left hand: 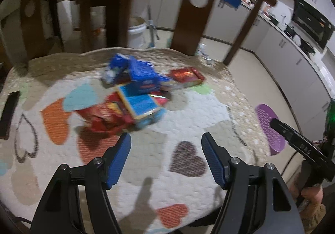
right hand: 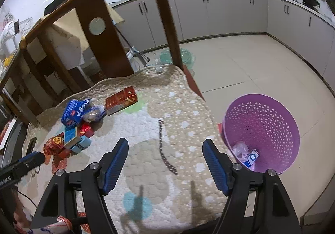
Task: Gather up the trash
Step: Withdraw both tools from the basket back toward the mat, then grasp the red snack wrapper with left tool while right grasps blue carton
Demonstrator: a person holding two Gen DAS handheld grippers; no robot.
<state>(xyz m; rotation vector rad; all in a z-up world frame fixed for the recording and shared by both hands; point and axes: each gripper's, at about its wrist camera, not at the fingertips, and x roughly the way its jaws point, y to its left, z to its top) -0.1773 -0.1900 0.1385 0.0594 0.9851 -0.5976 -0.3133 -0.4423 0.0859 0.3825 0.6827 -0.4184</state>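
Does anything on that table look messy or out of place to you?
Yes. A heap of boxes and wrappers lies jumbled on the heart-patterned tablecloth, stacked crookedly, one red wrapper crumpled. A red box sits apart. The purple basket on the floor holds only a few pieces.

Purple perforated basket (right hand: 261,127), heart-patterned tablecloth (left hand: 188,112)

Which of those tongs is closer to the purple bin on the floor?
Right. The right tongs hang open over the table's edge beside the bin; the left tongs are open further in, facing the boxes.
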